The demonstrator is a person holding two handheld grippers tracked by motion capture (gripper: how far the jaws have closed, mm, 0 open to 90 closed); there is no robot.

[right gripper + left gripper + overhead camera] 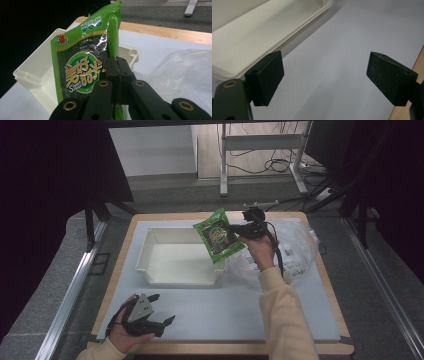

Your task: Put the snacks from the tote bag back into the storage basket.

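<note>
A green snack packet (218,236) hangs in the air over the right end of the white tray (150,251), pinched at its right edge by my right gripper (239,231), which is shut on it. In the right gripper view the packet (82,65) stands upright with its edge clamped between the closed jaws (116,66), the tray (37,72) below and behind it. My left gripper (164,310) rests near the front left of the table, held by a hand, jaws wide apart and empty. Its view looks over the grey mat (332,62) toward the tray's corner (287,32).
A clear crumpled plastic bag (295,247) lies on the mat right of the tray, under my right forearm. The grey mat (225,312) covers a wooden table whose rim (225,349) shows at the front. Desk legs and cables stand beyond the far edge.
</note>
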